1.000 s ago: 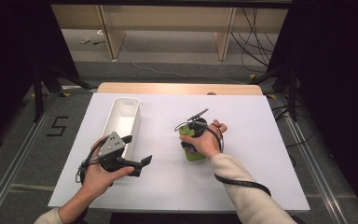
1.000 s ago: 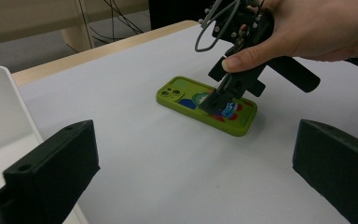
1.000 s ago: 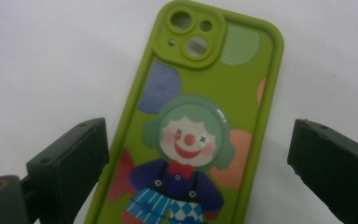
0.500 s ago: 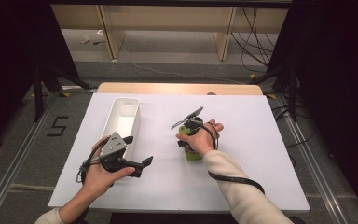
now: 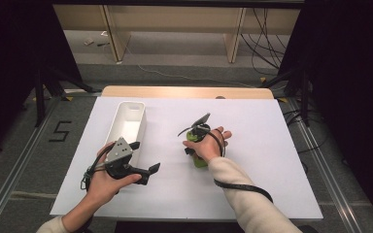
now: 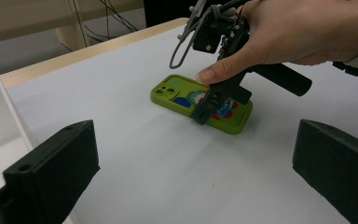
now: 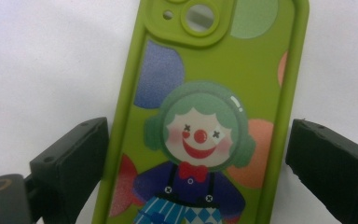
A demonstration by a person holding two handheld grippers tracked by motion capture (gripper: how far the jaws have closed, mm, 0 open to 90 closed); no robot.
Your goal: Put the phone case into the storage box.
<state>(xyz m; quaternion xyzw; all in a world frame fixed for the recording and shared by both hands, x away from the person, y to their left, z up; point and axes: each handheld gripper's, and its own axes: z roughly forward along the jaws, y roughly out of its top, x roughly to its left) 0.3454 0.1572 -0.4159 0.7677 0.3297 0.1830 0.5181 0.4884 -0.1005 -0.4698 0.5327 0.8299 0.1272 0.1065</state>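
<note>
A white table [image 5: 272, 145] bears a long white tray [image 5: 126, 124] at its left. Near the tray's near end the left gripper [image 5: 143, 170] rests in a hand, jaws apart and pointing right. Right of the tray, the right gripper [image 5: 194, 145] points down over a green phone case [image 5: 200, 161] (mostly hidden under the hand) lying mid-table.

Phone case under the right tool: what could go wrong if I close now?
The green phone case lies flat on the white table, with the right tool open and its jaws on either side of it. The low edges may give little to grip, so the jaws could slip off. One jaw may also touch first and push the case sideways.
</note>
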